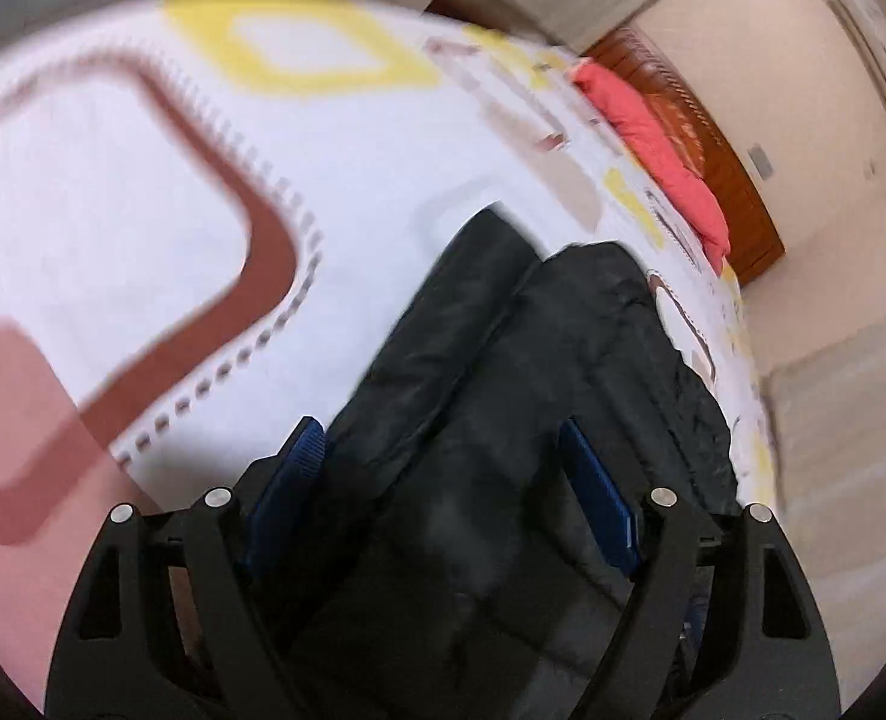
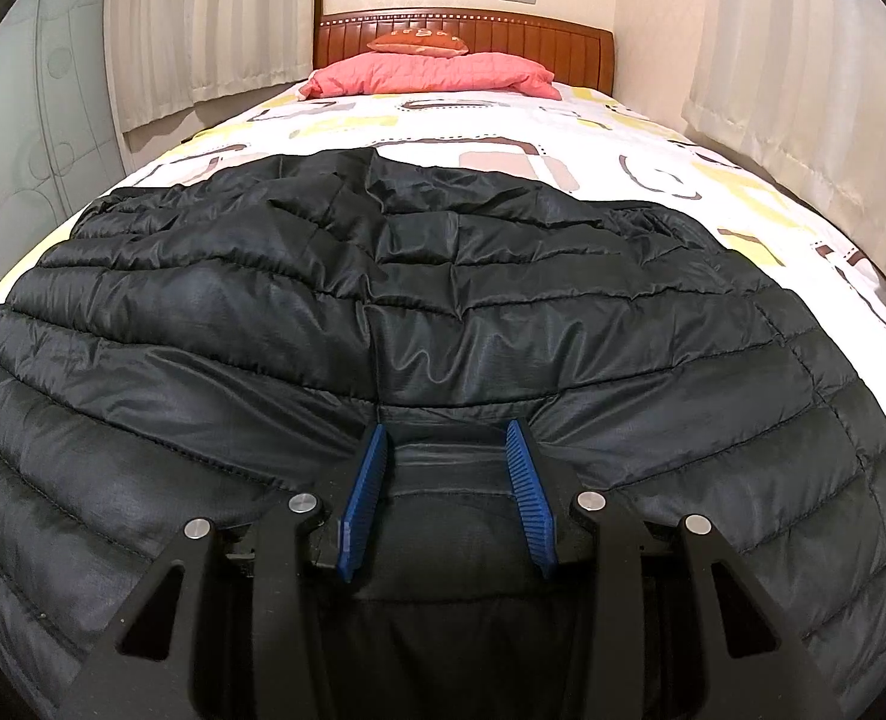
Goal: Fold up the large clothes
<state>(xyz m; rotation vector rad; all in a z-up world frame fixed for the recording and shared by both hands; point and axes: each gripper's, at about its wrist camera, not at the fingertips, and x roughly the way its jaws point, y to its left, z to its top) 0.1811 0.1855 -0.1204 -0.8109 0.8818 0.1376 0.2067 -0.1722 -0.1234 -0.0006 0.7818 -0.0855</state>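
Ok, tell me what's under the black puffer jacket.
The black puffer jacket lies spread on the patterned bedsheet, which shows all around it. Whatever sits directly beneath the jacket is covered and cannot be seen.

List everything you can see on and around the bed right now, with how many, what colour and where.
Puffer jacket: one, black, spread across the near half of the bed.
Bedsheet: one, white with yellow and brown shapes, covering the bed.
Pillow: one, pink, at the head of the bed.
Cushion: one, orange-red, behind the pillow.
Headboard: one, brown wood, far end.
Curtains: cream, both sides.
Left gripper: blue pads, open over the jacket.
Right gripper: blue pads, closed on a jacket fold at the near edge.
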